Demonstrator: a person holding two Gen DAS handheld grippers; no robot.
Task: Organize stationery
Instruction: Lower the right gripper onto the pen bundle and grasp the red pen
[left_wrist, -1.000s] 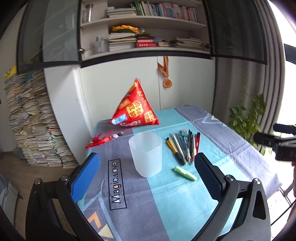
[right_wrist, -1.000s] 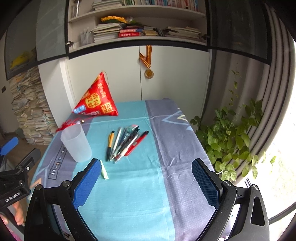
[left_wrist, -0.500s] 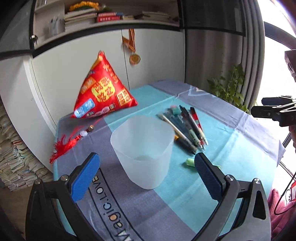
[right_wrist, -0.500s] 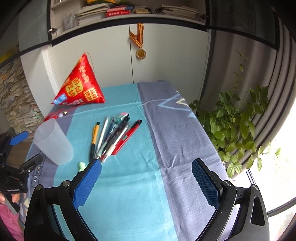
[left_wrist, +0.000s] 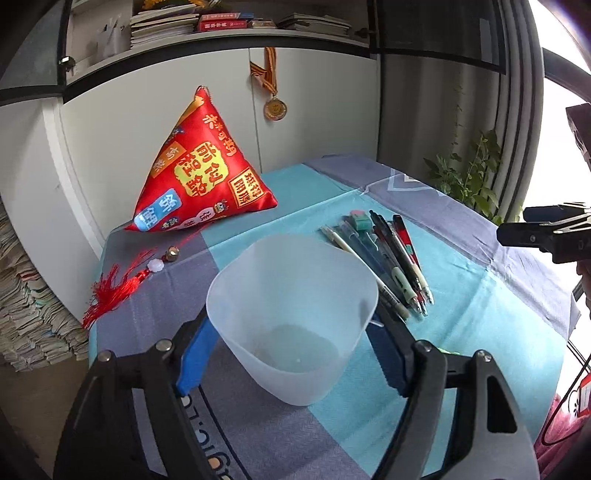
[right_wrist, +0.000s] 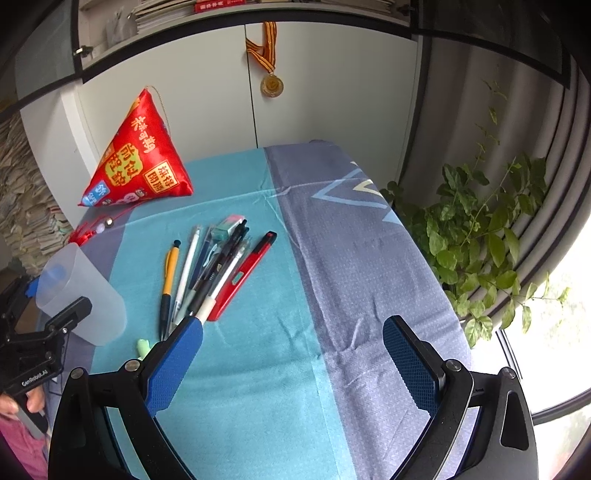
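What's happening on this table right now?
A person works two handheld grippers. The left gripper has just closed on the empty translucent plastic cup, which stands upright on the tablecloth. The right gripper hangs open near the row of pens, none yet in the cup.

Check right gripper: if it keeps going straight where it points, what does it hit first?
Probably only the bare blue-and-grey tablecloth: the open right gripper points there, and the row of pens lies left of its line. Depth unclear.

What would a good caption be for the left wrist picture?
Left gripper closing on an empty translucent cup beside a row of pens.
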